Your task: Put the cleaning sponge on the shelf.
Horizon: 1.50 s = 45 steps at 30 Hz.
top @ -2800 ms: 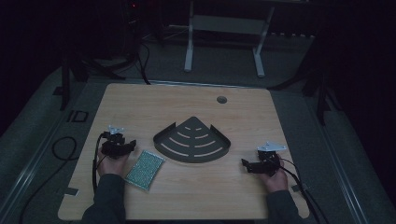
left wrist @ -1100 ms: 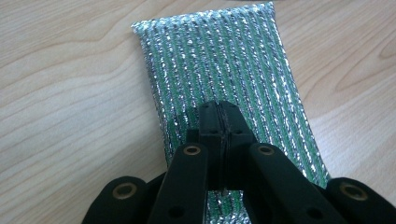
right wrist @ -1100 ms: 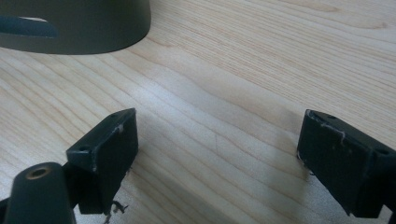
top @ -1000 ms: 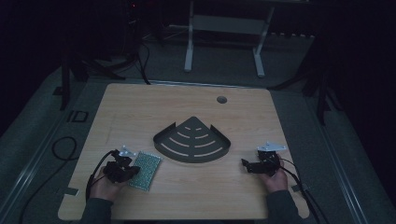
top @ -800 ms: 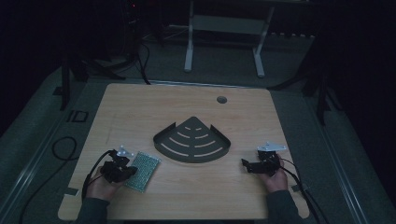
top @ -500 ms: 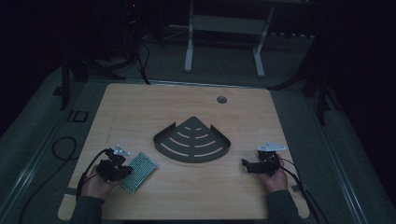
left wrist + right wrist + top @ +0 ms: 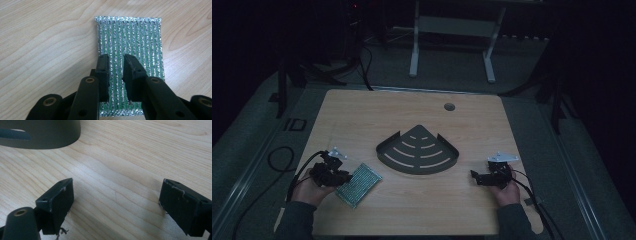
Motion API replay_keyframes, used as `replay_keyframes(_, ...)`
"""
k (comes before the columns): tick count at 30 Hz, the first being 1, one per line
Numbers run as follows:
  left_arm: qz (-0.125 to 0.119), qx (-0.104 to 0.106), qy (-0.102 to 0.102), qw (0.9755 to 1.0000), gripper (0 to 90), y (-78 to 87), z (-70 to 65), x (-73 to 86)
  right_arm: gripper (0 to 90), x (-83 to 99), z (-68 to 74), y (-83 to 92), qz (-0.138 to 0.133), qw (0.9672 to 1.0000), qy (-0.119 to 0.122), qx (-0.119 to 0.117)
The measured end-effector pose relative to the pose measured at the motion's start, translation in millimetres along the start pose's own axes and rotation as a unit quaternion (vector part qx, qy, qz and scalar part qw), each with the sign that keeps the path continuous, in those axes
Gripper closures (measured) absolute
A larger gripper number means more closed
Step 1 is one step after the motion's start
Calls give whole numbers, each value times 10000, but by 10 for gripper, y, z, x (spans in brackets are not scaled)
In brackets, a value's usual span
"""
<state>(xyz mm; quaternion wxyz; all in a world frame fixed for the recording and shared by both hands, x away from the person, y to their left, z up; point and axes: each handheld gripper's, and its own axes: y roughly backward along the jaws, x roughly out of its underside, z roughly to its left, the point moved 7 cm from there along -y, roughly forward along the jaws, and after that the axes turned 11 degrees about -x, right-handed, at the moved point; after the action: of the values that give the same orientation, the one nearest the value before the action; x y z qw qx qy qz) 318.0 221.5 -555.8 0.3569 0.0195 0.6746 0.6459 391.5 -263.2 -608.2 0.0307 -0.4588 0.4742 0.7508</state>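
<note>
1. High view: I take the dark fan-shaped tray (image 7: 418, 152) in the middle of the wooden table (image 7: 362, 115) as my landmark. My left gripper (image 7: 343, 175) sits well off the tray's left corner, nearer my side of the table, with its tips at the left edge of the green scouring pad (image 7: 358, 184). The pad lies flat on the table, skewed, just off the tray's lower left corner and apart from it. My right gripper (image 7: 474, 176) rests near the tray's right corner, a little nearer me, and points towards the tray. A round hole (image 7: 449, 106) in the table lies beyond the tray's far point.

2. Left gripper view: my left gripper (image 7: 116, 65) hangs over the near half of the pad (image 7: 135, 35), which shows silver threads running lengthwise through the green. The jaws have just been opening and now stand a narrow gap apart. The pad shows flat on the wood below them, and the pads do not press on it, so I hold nothing here.

3. Right gripper view: my right gripper (image 7: 116, 191) has its jaws spread wide over bare wood, with nothing between them. The tray's curved wall (image 7: 42, 137) rises ahead to the upper left, near but clear of the jaws.
</note>
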Motion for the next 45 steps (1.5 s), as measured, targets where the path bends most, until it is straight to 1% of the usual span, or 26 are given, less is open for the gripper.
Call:
replay_keyframes(3, 87, 6, -45, 10000, 737, -19, 38, -25, 120, 0, 0, 0, -1, 10000, 2, 2)
replay_keyframes(7, 283, 28, 57, 9996, 727, -58, 97, -60, 120, 0, 0, 0, -1, 10000, 1, 1)
replay_keyframes(11, 413, 130, 89, 9990, 717, -68, 139, -111, 120, 0, -1, 0, -1, 10000, 4, 1)
replay_keyframes(14, 511, 181, 37, 9985, 714, -76, 160, -147, 120, 0, -1, 0, -2, 10000, 3, 1)
replay_keyframes(17, 647, 242, -49, 9976, 714, -85, 181, -173, 120, 0, -1, 0, -1, 10000, 4, 1)
replay_keyframes(21, 834, 365, -99, 9958, 714, -111, 180, -192, 120, 0, -1, 0, -2, 10000, 3, 1)
replay_keyframes(22, 834, 365, -99, 9958, 714, -111, 180, -192, 120, 0, -1, 0, -2, 10000, 3, 1)
replay_keyframes(23, 911, 379, -110, 9951, 714, -129, 182, -196, 120, 0, -1, 0, -1, 10000, 3, 2)
replay_keyframes(25, 970, 387, -142, 9944, 715, -147, 191, -197, 120, 0, -1, 0, -1, 10000, 4, 1)
replay_keyframes(26, 990, 400, -107, 9942, 716, -160, 190, -199, 120, 0, -1, 0, -1, 10000, 3, 2)
replay_keyframes(28, 1023, 413, -121, 9938, 722, -171, 195, -200, 120, 0, -1, 0, -1, 10000, 2, 2)
replay_keyframes(30, 1127, 470, -120, 9924, 732, -206, 198, -200, 120, 0, -1, 0, -1, 10000, 4, 2)
replay_keyframes(32, 1157, 501, -104, 9920, 737, -222, 197, -207, 120, 0, -1, 0, -1, 10000, 3, 1)
replay_keyframes(34, 1198, 556, -141, 9911, 738, -236, 199, -214, 120, 0, -1, 0, -1, 10000, 2, 2)
replay_keyframes(38, 1259, 639, -93, 9899, 738, -273, 202, -225, 120, 0, -1, 0, -1, 10000, 3, 2)
replay_keyframes(45, 1363, 700, -79, 9882, 738, -325, 191, -225, 120, 0, -1, 0, 0, 10000, 3, 2)
